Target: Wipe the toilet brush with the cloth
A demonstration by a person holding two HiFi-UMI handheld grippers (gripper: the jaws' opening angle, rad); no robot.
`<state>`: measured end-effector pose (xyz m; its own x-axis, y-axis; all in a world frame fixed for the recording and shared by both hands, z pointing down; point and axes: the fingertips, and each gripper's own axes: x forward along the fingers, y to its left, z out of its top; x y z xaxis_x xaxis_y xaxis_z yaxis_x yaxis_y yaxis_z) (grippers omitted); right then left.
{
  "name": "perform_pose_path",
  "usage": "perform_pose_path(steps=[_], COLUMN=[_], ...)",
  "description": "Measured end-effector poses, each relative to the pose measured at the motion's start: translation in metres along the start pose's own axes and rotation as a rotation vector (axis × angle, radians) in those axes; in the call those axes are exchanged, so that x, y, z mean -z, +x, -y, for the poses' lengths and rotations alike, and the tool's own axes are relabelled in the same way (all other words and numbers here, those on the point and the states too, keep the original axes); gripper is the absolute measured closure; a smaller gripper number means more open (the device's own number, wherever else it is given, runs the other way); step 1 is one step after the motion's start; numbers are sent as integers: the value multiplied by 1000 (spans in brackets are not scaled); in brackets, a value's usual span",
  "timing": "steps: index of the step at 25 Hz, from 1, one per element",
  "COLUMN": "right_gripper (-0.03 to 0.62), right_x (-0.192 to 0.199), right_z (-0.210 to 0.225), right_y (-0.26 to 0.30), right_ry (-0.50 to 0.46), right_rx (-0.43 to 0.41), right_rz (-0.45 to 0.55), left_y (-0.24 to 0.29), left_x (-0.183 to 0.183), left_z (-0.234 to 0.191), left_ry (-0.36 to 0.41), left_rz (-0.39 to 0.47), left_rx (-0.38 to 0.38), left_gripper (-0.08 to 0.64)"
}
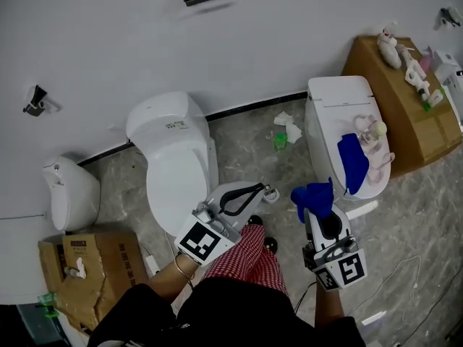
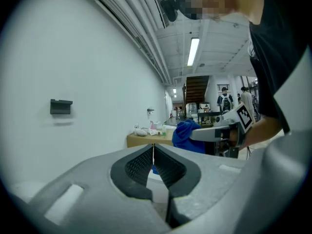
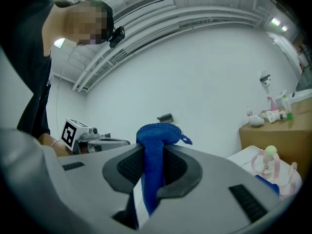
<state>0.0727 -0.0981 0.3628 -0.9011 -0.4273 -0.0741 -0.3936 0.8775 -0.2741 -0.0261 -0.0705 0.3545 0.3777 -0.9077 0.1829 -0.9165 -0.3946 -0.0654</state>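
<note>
My right gripper (image 1: 315,211) is shut on a bunched blue cloth (image 1: 312,194), which stands up between its pads (image 3: 131,165) in the right gripper view, blue cloth (image 3: 157,135). My left gripper (image 1: 266,192) is shut with nothing between its jaws and hangs just left of the right one. From the left gripper (image 2: 153,148) I see that cloth (image 2: 187,135) ahead. A pink-and-white brush with a pale round head (image 1: 376,142) lies on the right toilet's lid (image 1: 340,103), beside a second blue cloth (image 1: 353,162). Both grippers are short of it.
A second white toilet (image 1: 173,150) stands at centre left, with a small white fixture (image 1: 69,190) further left. Cardboard boxes sit at the lower left (image 1: 101,262) and upper right (image 1: 394,100), the latter bearing bottles. Tissue and a green item (image 1: 281,140) lie on the floor between the toilets.
</note>
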Motion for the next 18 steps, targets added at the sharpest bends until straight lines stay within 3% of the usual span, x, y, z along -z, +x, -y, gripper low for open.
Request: perform_pose_path(steps=[3, 8, 13, 18], right_gripper=[526, 525, 525, 526], right_x=[11, 35, 60, 90], right_z=[14, 29, 42, 60], right_y=[2, 3, 7, 10], right_ry=[2, 12, 36, 49], right_rx=[28, 54, 96, 124], right_rz=[-5, -26, -44, -72], left_y=[13, 34, 49, 61], left_x=[14, 51, 87, 135], left_z=[-4, 2, 6, 4], left_ry=[43, -27, -37, -68], left_rz=[-13, -63, -112, -186], left_rx=[12, 80, 138, 161], left_gripper=[552, 552, 550, 499])
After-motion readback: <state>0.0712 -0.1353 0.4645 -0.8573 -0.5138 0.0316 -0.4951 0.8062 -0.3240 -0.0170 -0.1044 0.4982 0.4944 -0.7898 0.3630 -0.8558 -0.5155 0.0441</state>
